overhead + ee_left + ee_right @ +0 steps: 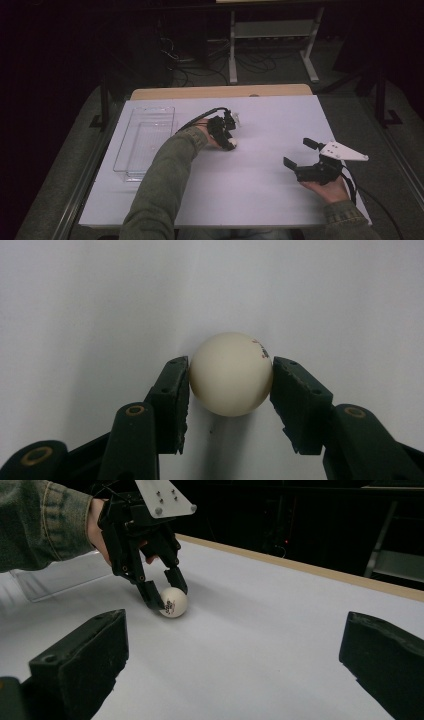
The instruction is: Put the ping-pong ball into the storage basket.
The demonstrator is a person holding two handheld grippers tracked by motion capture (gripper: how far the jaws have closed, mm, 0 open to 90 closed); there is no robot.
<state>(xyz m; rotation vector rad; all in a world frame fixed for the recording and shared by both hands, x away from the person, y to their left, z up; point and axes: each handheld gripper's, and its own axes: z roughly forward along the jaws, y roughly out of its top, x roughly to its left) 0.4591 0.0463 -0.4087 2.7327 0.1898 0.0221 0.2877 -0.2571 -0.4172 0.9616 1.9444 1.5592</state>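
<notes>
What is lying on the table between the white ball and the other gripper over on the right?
Nothing: in the high view, bare white table separates the ball from the right gripper.

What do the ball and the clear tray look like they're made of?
Ball: probably light plastic, like a table tennis ball; smooth matte cream shell with a small printed mark. Clear tray: likely rigid transparent plastic, perhaps acrylic; the white table shows through its walls, and its edges catch glossy highlights.

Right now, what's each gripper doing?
Left gripper: shut on the white ball.
Right gripper: open, holding nothing.
</notes>
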